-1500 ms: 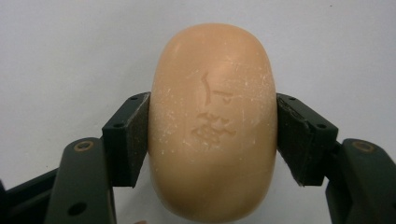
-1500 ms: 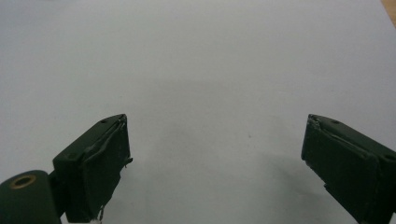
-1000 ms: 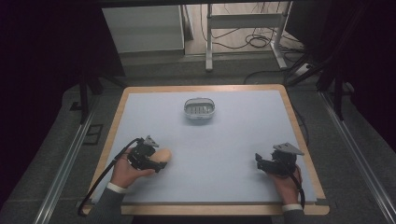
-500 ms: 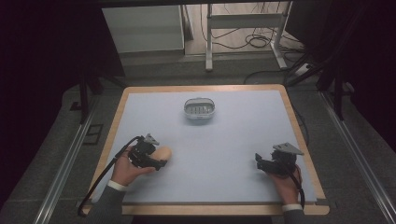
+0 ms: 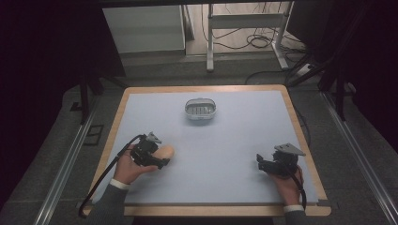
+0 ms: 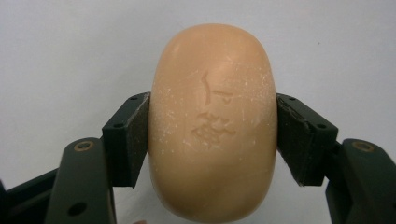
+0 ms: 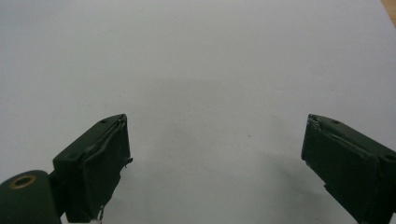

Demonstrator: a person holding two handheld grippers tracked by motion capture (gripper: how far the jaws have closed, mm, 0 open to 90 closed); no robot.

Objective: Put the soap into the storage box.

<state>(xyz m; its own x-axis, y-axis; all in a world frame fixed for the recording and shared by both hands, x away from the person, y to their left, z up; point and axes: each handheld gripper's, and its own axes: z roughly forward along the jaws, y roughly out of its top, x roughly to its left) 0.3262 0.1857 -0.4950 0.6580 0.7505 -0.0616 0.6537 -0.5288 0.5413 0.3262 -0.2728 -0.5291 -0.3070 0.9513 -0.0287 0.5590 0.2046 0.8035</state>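
The left gripper (image 6: pixel 212 135) is pinching a smooth, peach-coloured oval bar of soap (image 6: pixel 214 126). Both black pads press on its sides. The soap has marks stamped on its top. In the high view the soap (image 5: pixel 165 152) sits low over the pale blue table mat (image 5: pixel 225 140), well apart from the small see-through oval dish (image 5: pixel 200 109) and nearer the person than it. The right gripper (image 7: pixel 215 158) has its jaws spread wide with nothing in between. It rests far from the dish, at the other near corner of the mat

Wood-edged table (image 5: pixel 291 112), grey mat (image 5: pixel 234 140), soap dish (image 5: pixel 200 108)
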